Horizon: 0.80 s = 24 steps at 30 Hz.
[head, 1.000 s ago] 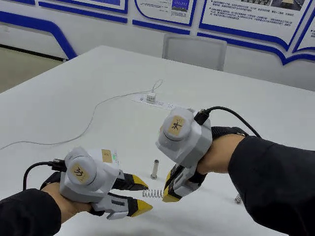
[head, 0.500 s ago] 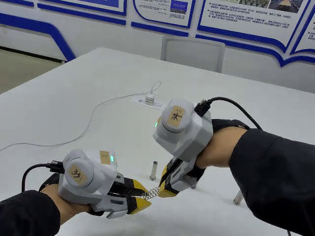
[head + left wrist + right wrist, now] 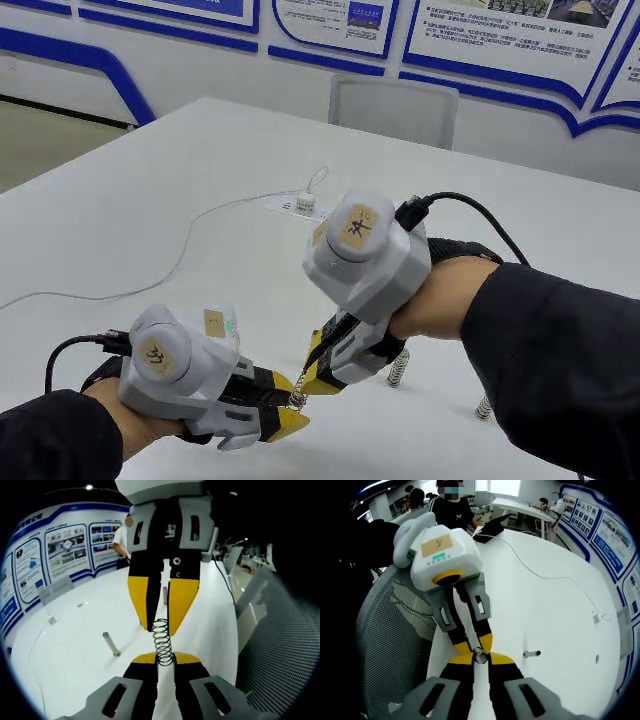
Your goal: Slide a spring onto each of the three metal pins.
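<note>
Silver wire makes the little coiled spring [image 3: 162, 641], and we hold it over the white table [image 3: 200, 200]. The left gripper [image 3: 164, 659] pinches its near end and the right gripper [image 3: 161, 628] pinches its far end, so it runs straight between them. The short upright metal pin [image 3: 111, 644] stands just beyond, on the far side.

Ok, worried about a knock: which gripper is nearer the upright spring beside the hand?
Right. The right gripper sits just left of the upright spring in the head view; the left gripper lies farther left, past it.
</note>
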Motion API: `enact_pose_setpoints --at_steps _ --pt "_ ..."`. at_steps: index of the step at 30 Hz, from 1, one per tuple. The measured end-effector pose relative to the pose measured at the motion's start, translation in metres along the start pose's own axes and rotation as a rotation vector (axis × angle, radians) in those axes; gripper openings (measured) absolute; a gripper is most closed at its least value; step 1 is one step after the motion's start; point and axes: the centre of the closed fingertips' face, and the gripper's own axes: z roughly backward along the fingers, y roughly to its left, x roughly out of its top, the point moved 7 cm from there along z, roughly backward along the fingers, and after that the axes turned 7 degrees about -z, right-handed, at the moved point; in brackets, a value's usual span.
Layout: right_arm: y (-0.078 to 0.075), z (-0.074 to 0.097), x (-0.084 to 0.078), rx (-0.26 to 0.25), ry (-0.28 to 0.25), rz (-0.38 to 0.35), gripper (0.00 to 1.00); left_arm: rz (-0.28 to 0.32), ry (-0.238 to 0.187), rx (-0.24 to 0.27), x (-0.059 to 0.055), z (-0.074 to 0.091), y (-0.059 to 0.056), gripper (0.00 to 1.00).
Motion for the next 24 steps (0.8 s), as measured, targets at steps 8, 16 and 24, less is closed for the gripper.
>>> enact_pose_setpoints --at_steps 8,16,24 --pt "-0.002 0.000 0.001 -0.001 0.010 0.005 0.11 0.016 -0.014 0.004 -0.001 -0.001 0.001 0.13" --pt "-0.009 0.003 0.000 -0.017 0.025 0.004 0.11 0.063 -0.026 0.041 -0.002 0.003 0.008 0.22" --pt "-0.028 0.017 -0.002 -0.058 0.025 -0.020 0.11 0.095 -0.029 0.082 -0.005 0.007 0.014 0.30"
